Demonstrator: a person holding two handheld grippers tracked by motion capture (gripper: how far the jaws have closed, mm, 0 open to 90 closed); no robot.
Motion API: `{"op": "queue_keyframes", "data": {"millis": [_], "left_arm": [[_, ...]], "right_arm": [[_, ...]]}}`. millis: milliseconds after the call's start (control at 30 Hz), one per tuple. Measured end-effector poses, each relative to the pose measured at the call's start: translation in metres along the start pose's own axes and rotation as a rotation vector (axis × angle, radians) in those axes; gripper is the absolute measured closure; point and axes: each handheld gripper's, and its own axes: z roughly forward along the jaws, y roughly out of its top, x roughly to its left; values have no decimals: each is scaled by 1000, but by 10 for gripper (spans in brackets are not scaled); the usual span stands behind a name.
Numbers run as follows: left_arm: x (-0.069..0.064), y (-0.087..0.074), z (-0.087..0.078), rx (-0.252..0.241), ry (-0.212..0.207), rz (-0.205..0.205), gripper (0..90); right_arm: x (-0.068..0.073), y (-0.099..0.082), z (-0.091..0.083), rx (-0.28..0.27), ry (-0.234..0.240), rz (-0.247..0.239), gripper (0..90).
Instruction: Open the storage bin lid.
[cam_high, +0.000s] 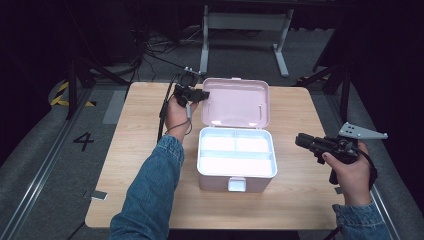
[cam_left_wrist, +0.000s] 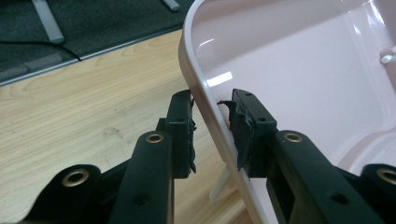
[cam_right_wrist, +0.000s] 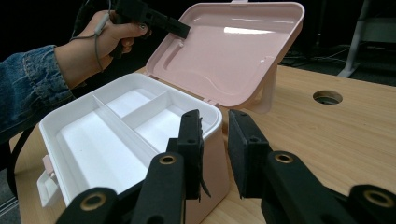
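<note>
Storage box, white with a pink lid, sits near the middle of the wooden table. We see it standing open, the lid swung back and leaning away from us on its hinge side. Inside, a white tray is split into one long compartment at the front and two smaller ones behind it. A small latch sticks out from the front wall.

Our left gripper is raised at the lid's left edge. In the left gripper view its two black jaws stand apart on either side of the lid's rim, one outside and one inside; whether the pads touch the plastic we cannot tell. A denim sleeve covers that forearm.

Our right gripper is held well to the right of the box, above the table, pointing toward it. In the right gripper view its jaws are parted by a narrow gap with nothing between them. A round hole is cut in the tabletop beyond the lid.
</note>
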Motion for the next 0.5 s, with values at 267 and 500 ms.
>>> {"op": "queue_keyframes", "data": {"millis": [267,500], "left_arm": [[4,-2,8,33,3,-24,689],[4,-5,17,68,33,-9,684]], "right_arm": [[-2,-1,2,6,0,1,755],[-3,-3,0,4,-5,8,752]]}}
